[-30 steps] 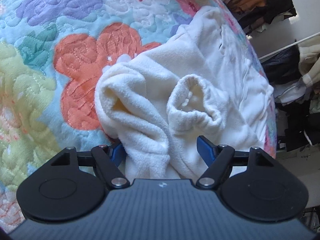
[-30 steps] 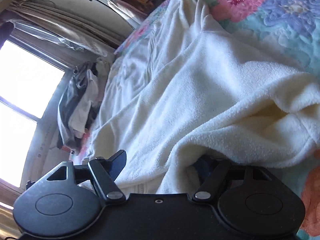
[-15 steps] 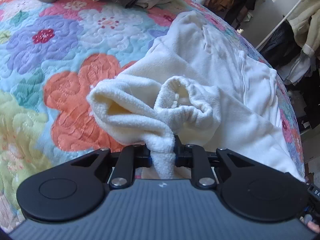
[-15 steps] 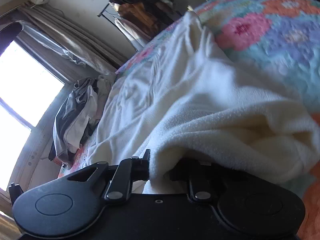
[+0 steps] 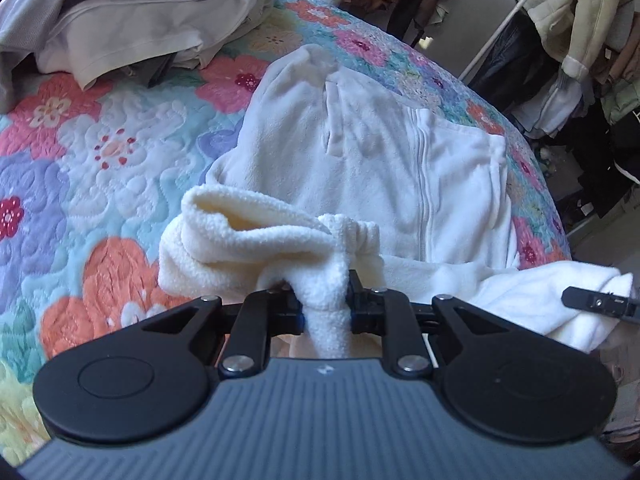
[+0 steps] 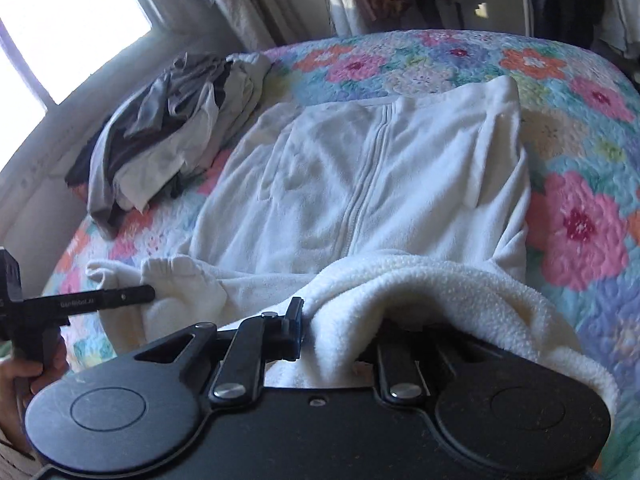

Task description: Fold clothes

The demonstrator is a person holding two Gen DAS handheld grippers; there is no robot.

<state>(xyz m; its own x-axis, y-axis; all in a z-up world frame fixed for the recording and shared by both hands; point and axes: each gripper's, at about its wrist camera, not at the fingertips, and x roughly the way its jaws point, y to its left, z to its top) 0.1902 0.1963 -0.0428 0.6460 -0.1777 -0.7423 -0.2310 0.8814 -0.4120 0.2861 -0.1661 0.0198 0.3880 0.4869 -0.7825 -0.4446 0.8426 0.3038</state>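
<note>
I have one cream fleece zip-front jacket (image 5: 372,168) lying front-up on the flower-patterned quilted bedspread (image 5: 80,152), with my left gripper (image 5: 324,304) clamped on a bunched sleeve end and my right gripper (image 6: 340,332) clamped on a fold of the same fleece at its near edge. I judge the fold as only begun: both near ends are raised, nothing is laid over. I count two grippers and one heap of grey and white clothes (image 6: 168,132).

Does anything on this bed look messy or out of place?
Yes: a rumpled heap of clothes lies unfolded on the quilt, beside the white fleece jacket, whose near edge is bunched up rather than lying flat.
</note>
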